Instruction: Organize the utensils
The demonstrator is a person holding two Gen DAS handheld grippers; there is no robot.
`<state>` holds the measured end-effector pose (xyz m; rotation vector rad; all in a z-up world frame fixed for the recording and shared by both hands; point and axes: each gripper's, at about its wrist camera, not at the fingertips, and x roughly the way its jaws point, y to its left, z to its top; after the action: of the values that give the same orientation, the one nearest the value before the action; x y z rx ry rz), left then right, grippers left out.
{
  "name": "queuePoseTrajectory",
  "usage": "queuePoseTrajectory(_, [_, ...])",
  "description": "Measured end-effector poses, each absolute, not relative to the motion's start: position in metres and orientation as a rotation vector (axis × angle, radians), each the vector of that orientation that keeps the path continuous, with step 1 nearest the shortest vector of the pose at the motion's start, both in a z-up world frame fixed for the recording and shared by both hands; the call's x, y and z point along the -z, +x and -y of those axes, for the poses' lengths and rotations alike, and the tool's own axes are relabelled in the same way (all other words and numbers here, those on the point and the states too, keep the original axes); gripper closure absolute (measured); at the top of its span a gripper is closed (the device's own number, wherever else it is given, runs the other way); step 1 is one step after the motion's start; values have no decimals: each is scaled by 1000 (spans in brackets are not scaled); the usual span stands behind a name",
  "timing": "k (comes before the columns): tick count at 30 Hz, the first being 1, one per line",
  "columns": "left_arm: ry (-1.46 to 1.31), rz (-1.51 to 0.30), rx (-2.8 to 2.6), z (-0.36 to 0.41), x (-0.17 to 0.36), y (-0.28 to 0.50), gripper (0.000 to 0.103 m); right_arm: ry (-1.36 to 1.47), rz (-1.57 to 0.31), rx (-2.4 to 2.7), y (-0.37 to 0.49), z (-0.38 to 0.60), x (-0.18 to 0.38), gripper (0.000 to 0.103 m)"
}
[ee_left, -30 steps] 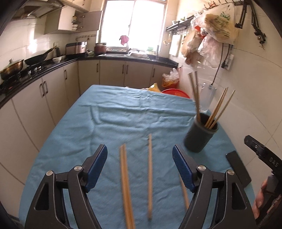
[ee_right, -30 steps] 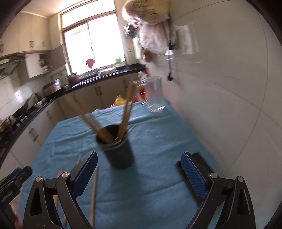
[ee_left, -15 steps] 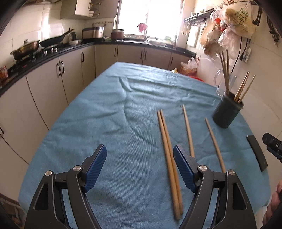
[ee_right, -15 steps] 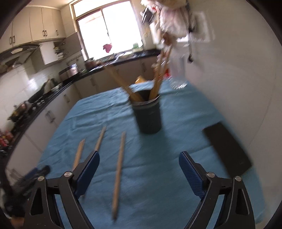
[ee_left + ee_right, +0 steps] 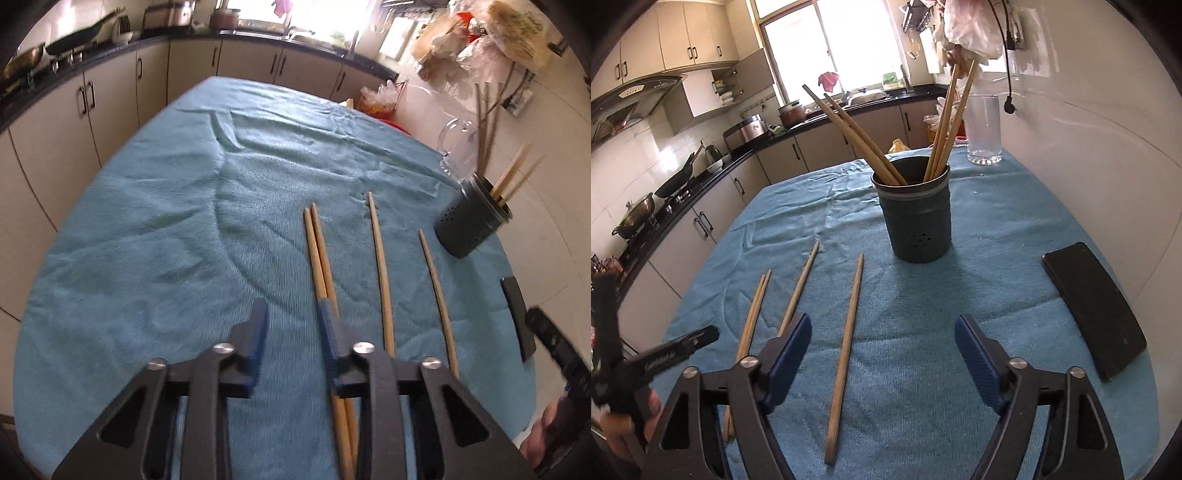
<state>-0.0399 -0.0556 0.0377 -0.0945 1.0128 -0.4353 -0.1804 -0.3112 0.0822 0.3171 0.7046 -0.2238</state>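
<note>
Four wooden chopsticks lie on the blue cloth: a touching pair (image 5: 317, 251) and two singles (image 5: 380, 273) (image 5: 437, 295). A dark grey holder (image 5: 916, 221) stands upright behind them with several chopsticks in it. My left gripper (image 5: 293, 325) hangs low over the cloth. Its jaws are closing with only bare cloth between them, and the pair runs under its right finger (image 5: 328, 325). My right gripper (image 5: 884, 347) is open and narrowing in front of the holder. One single chopstick (image 5: 846, 350) lies on the cloth below the gap between its fingers.
A black flat slab (image 5: 1097, 310) lies near the table's right edge by the white wall. A clear glass (image 5: 984, 129) stands behind the holder. Kitchen cabinets and a stove counter (image 5: 683, 184) run along the left and back.
My left gripper sank toward the cloth beside the pair and its jaws narrowed sharply. My right gripper dropped and tilted down, so the loose chopsticks came into view, and its jaws narrowed a little.
</note>
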Motion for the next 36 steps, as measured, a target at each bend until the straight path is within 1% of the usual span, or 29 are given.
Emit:
queuePoseTrajectory(1, [-99,-1028,441,57,-36,-36,80,317,-704,220,-180,313,-82,31])
queuePoseTrajectory(2, [-108,-1055,451,61,-33,-28,82,316,-707,217,-178,313,-81,32])
queuePoseTrajectory(3, [-116,-1072,451,63,-31,-23,88,317,-711,212,-178,315,-80,32])
queuePoseTrajectory(4, [-122,-1091,452,67,-29,-17,90,321,-710,211,-177,317,-80,32])
queuePoseTrajectory(10, [-92,-1144,468,91,-20,1,97,356,-711,211,-179,328,-76,32])
queuePoseTrajectory(14, [-48,-1130,446,101,-22,5,97,371,-715,214,-180,333,-74,32])
queuePoseTrajectory(22, [-13,-1121,410,92,-21,2,96,362,-725,205,-178,333,-76,32])
queuePoseTrajectory(30, [-59,-1099,336,53,-21,-19,94,322,-771,131,-161,320,-84,32])
queuePoseTrajectory(33, [-70,-1087,332,46,-21,-22,94,324,-818,65,-141,309,-88,36])
queuePoseTrajectory(36, [-72,-1078,338,44,-21,-22,94,310,-869,-3,-115,292,-90,52])
